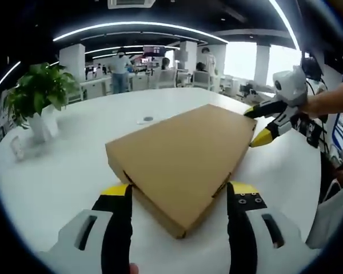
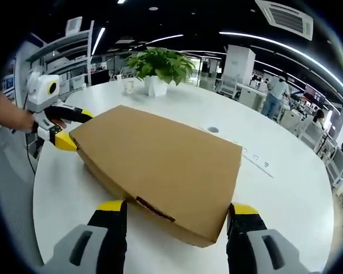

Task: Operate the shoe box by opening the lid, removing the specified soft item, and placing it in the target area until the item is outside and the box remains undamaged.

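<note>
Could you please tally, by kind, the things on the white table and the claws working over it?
Flat brown cardboard shoe box, lid closed: 1
Green potted plant in a white pot: 1
Yellow-tipped claws, left claw and right claw: 2
Total: 4

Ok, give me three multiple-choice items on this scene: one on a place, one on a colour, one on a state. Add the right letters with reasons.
1. Where does the potted plant stand?
A. on the white table, beyond the box
B. on the box
C. on the floor

2. What colour is the shoe box?
A. white
B. plain brown
C. black

3. How is the box's lid?
A. propped open
B. taken off
C. shut flat

Answers: 1 A, the pot sits on the tabletop past the box. 2 B, bare brown cardboard all over. 3 C, the top lies flat, while the left gripper and right gripper stand open at opposite ends.
</note>
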The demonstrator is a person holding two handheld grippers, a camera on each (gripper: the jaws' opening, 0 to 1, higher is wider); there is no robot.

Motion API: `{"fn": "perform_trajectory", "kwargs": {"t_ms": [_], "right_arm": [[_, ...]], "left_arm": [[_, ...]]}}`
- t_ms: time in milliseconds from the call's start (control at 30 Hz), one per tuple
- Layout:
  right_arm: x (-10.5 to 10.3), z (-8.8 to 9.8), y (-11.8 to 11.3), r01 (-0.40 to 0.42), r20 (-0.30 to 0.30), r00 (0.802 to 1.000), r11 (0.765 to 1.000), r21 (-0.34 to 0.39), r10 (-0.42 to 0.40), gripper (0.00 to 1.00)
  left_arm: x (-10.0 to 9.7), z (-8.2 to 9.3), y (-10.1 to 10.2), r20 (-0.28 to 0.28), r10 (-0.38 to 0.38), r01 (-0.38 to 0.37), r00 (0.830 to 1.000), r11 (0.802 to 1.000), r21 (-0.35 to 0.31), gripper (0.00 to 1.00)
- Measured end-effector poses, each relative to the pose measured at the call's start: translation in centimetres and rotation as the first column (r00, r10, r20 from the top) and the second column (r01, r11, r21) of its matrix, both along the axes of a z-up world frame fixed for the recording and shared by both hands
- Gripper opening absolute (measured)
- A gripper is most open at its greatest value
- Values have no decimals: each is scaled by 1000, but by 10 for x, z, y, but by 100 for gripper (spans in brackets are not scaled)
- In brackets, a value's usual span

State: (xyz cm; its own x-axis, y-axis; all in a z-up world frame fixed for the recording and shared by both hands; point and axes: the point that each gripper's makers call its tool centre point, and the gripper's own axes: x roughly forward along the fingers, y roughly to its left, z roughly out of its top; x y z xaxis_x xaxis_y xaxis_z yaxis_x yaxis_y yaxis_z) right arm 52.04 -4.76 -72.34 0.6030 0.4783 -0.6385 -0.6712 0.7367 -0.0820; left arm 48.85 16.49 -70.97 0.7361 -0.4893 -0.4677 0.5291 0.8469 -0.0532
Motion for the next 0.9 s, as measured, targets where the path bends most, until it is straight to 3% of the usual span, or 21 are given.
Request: {"fn": "perform_trajectory", "kwargs": {"t_ms": [33, 67, 900], "right_arm": [[0, 0, 0, 1, 0, 1000, 1000, -1, -1, 69], [0, 0, 0, 3, 0, 1000, 1000, -1, -3, 69], [-13, 5, 15, 69, -1, 998, 997, 42, -69, 67]], "left_arm": [[-1, -2, 2, 12, -26, 26, 1000, 998, 56, 67], [-1, -3, 1, 15, -30, 29, 999, 998, 60, 66], [5, -3, 13, -30, -81, 83, 996, 995, 64, 64]]}}
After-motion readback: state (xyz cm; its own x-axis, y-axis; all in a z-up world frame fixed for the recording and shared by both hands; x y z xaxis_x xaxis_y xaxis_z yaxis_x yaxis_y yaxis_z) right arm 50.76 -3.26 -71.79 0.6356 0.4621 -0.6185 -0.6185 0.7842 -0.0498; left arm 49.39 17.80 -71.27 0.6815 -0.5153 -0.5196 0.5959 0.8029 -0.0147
